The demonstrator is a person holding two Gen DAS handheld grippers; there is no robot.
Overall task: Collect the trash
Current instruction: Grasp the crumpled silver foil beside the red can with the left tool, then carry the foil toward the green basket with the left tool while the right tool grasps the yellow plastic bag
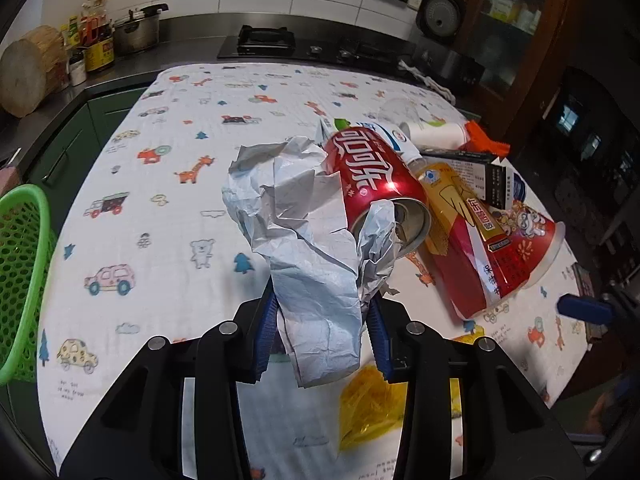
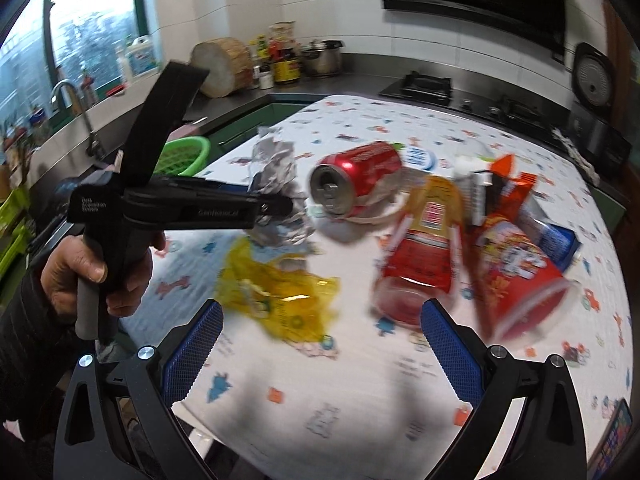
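Left gripper (image 1: 322, 316): tilted down, jaws clamped on crumpled paper (image 1: 296, 216).
Right gripper (image 2: 322, 344): tilted down, jaws wide apart, empty.
Red can (image 1: 372, 176): Chinese Coca-Cola script.

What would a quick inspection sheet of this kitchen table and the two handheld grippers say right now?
Surface: cartoon-print cloth covering the table.
Job's things: crumpled paper, red can lying on its side, yellow wrapper, red-gold packets; green basket at the table's edge.
Clutter: nothing seen beyond the trash.
Grippers: left gripper shut on the crumpled paper; right gripper open, empty.
Cables: nothing seen.
Surroundings: stove, pot, chopping block.
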